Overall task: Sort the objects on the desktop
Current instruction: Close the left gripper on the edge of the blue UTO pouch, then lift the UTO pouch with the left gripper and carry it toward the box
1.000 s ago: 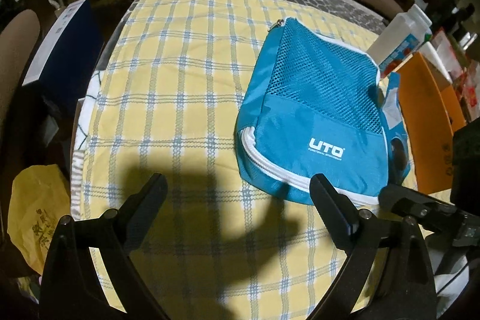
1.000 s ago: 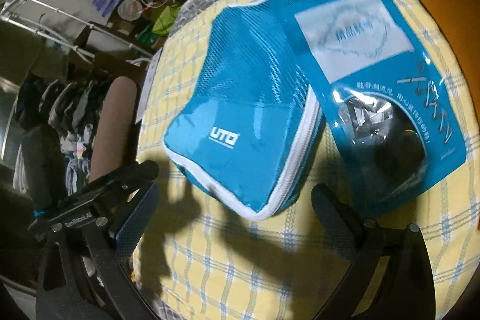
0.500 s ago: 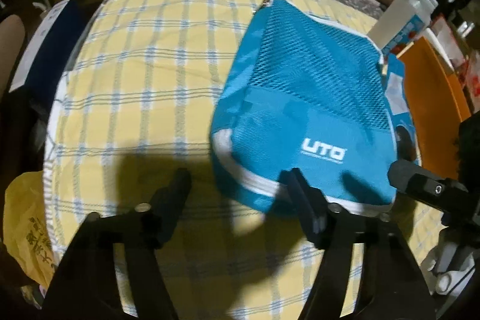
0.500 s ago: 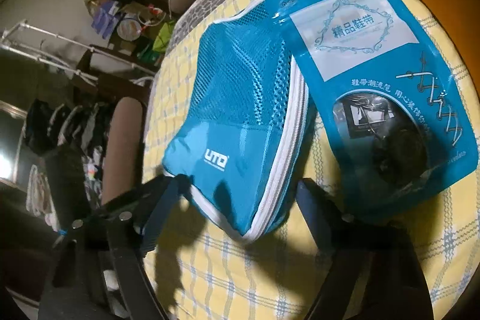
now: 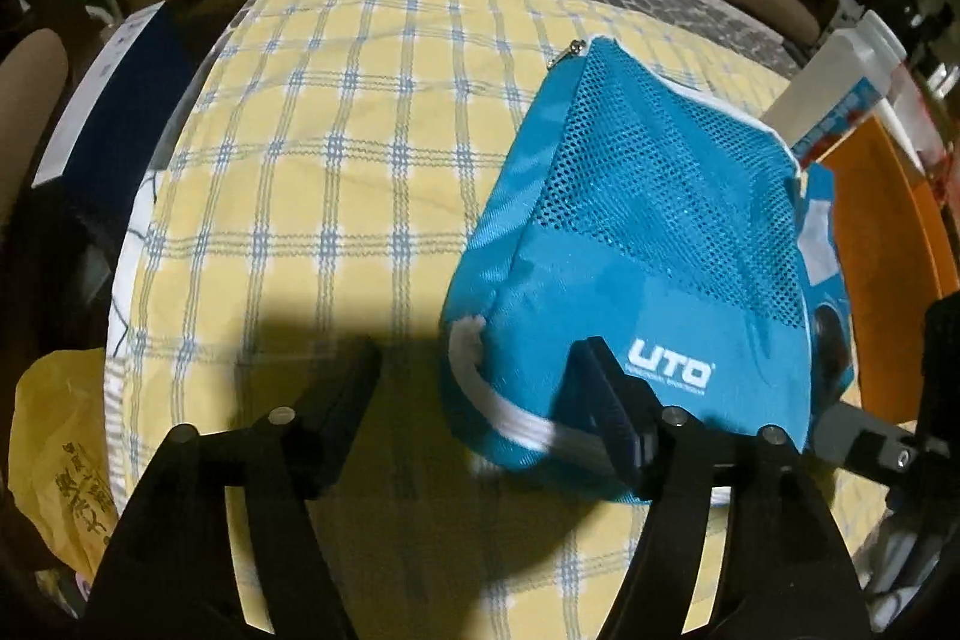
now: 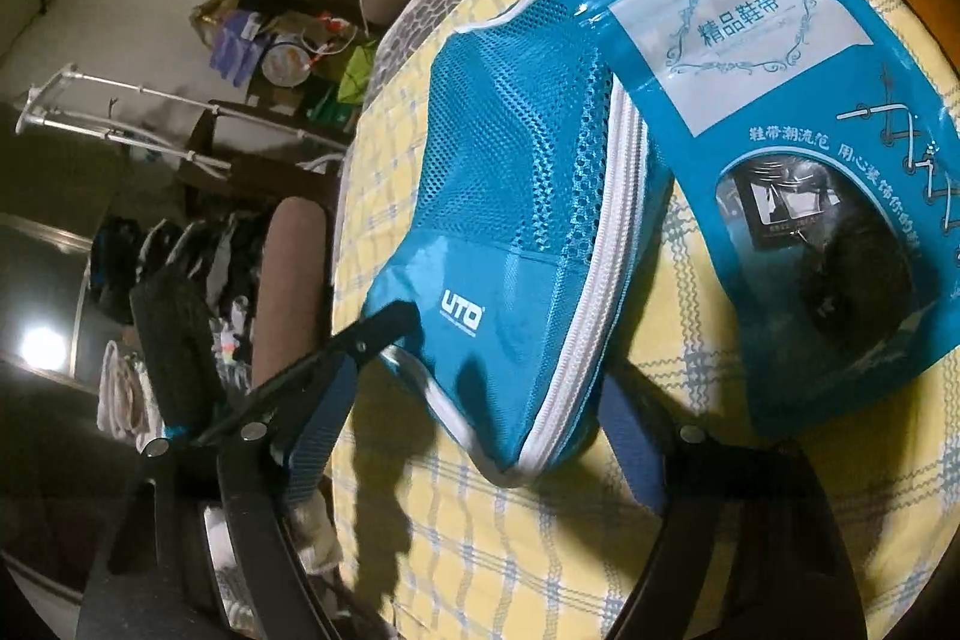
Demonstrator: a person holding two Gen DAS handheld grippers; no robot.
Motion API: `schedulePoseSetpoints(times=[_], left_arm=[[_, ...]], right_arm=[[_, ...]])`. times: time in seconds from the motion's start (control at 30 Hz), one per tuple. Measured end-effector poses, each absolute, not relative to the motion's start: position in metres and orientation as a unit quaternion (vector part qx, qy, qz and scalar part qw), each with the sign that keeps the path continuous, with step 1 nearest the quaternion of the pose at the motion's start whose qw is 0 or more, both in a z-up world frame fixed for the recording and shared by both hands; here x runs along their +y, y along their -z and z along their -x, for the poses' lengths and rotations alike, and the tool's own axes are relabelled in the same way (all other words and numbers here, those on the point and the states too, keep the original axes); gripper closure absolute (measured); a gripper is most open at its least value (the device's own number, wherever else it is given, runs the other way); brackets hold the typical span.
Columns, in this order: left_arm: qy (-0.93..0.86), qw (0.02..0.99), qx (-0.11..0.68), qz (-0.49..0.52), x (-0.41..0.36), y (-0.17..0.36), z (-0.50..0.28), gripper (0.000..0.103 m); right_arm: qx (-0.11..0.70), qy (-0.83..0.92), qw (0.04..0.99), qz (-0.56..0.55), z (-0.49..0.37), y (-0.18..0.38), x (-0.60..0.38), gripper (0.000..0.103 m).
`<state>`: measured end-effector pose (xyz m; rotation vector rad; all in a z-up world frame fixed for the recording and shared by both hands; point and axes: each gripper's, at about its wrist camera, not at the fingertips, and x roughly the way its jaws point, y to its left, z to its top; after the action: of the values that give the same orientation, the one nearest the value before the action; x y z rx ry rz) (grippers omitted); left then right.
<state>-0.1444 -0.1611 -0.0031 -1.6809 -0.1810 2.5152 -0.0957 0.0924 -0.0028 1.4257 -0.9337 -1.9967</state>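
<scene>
- Blue zip pouch (image 5: pixel 648 244) lies on the bench (image 5: pixel 336 172), which is covered by a yellow cloth with blue-and-white checks; pouch sits toward the right side in the left wrist view.
- Long axis runs from the near, printed end to the far, mesh end; zipper pull (image 5: pixel 577 48) sits at the far corner, pointing away from the left gripper.
- Look: bright blue fabric, far half open mesh, near half plain with white "UTO" lettering, white zipper tape along the edge. Near corner looks raised and bunched.
- Left gripper (image 5: pixel 480 376): jaws opening; near left corner of the pouch sits between the fingers, right finger overlapping the blue fabric beside the logo, left finger over bare cloth. Cannot tell if the right pad presses.
- Right gripper (image 6: pixel 510 418): jaws partly spread, straddling the pouch's near end with the zipper edge; contact of the pads cannot be told.
- Flat blue packet (image 6: pixel 780 130) with a pale label and a dark window lies beside the pouch, its top edge overlapping the mesh side.
- White bottle (image 5: pixel 840 88) stands past the pouch's far right corner, next to an orange tray (image 5: pixel 888 244).
- Yellow plastic bag (image 5: pixel 54 436) hangs off the bench's left edge.
</scene>
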Motion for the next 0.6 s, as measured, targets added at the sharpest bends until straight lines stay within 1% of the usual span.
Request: schedulePoseSetpoints(times=[0.07,0.17,0.2,0.23,0.33,0.43,0.6], left_arm=[[-0.827,0.066,-0.061,0.554,-0.158,0.004,0.146,0.034],[-0.822,0.094,-0.052,0.56,-0.147,0.004,0.147,0.042],[-0.825,0.089,-0.035,0.557,-0.142,0.003,0.145,0.052],[-0.827,0.083,-0.026,0.555,-0.139,0.001,0.144,0.067],[-0.838,0.069,-0.052,0.538,-0.144,-0.01,0.141,0.081],[-0.844,0.074,-0.079,0.525,-0.152,-0.025,0.138,0.086],[-0.856,0.094,-0.093,0.499,-0.151,-0.054,0.131,0.088]], right_arm=[[-0.343,0.736,0.254,-0.525,0.094,0.003,0.092,0.021],[-0.343,0.736,0.254,-0.526,0.093,0.004,0.093,0.021],[-0.344,0.735,0.254,-0.526,0.093,0.004,0.094,0.02],[-0.344,0.735,0.253,-0.526,0.094,0.004,0.093,0.019],[-0.341,0.739,0.252,-0.524,0.095,0.003,0.093,0.016],[-0.344,0.738,0.253,-0.523,0.095,0.001,0.094,0.016],[-0.349,0.738,0.258,-0.517,0.094,-0.004,0.095,0.015]])
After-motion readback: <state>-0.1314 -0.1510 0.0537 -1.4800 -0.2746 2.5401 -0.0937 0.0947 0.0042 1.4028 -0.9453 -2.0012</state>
